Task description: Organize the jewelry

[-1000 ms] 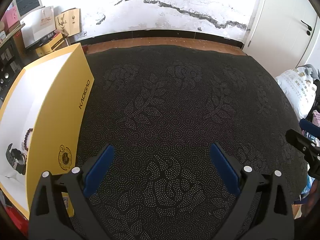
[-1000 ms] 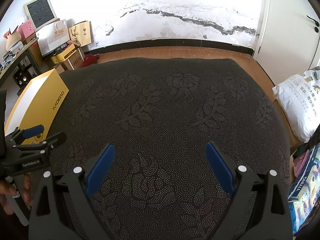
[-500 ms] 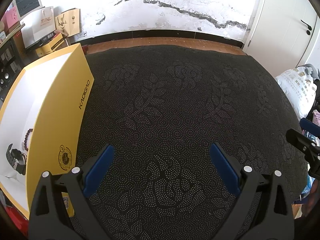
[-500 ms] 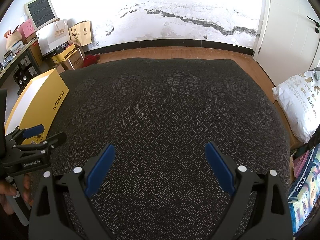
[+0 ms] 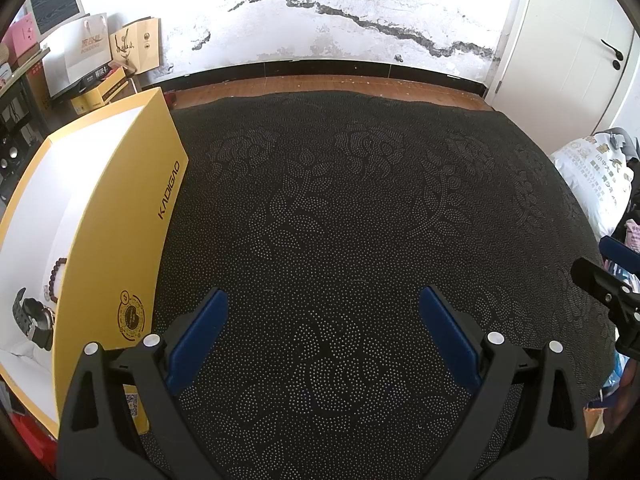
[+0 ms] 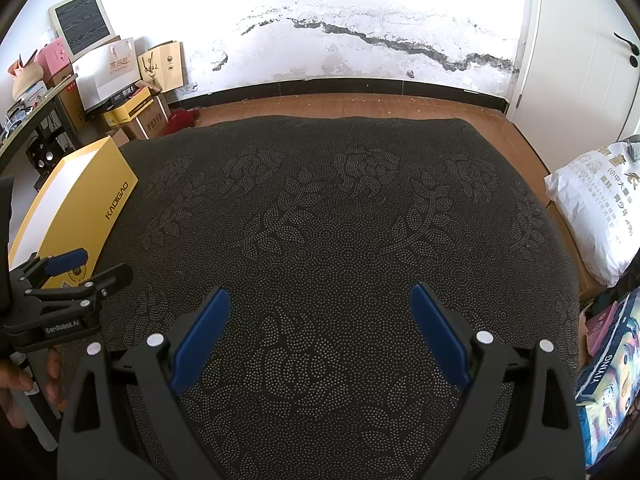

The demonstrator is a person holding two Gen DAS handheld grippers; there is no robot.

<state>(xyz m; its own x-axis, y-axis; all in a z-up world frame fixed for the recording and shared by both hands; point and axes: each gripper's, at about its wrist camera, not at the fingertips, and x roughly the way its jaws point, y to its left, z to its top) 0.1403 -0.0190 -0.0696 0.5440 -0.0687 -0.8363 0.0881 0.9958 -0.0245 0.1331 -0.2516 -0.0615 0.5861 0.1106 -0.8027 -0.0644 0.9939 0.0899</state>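
Note:
An open yellow box [image 5: 120,216] with a white lining stands at the left edge of the dark patterned cloth [image 5: 360,220]. Inside it lie a black watch [image 5: 32,318] and a dark bead bracelet [image 5: 56,276]. My left gripper [image 5: 322,300] hovers open over the cloth just right of the box, nothing between its blue pads. My right gripper [image 6: 320,298] is open too, above the middle of the cloth. In the right wrist view the yellow box [image 6: 80,208] sits far left, with the left gripper's fingers [image 6: 76,264] and a hand [image 6: 16,384] in front of it.
Paper bags and cartons [image 6: 132,80] stand against the cracked white wall at the back left. A white sack [image 6: 596,208] lies on the floor to the right, beside a white door [image 5: 580,40]. Printed boxes [image 6: 608,372] sit at the cloth's right edge.

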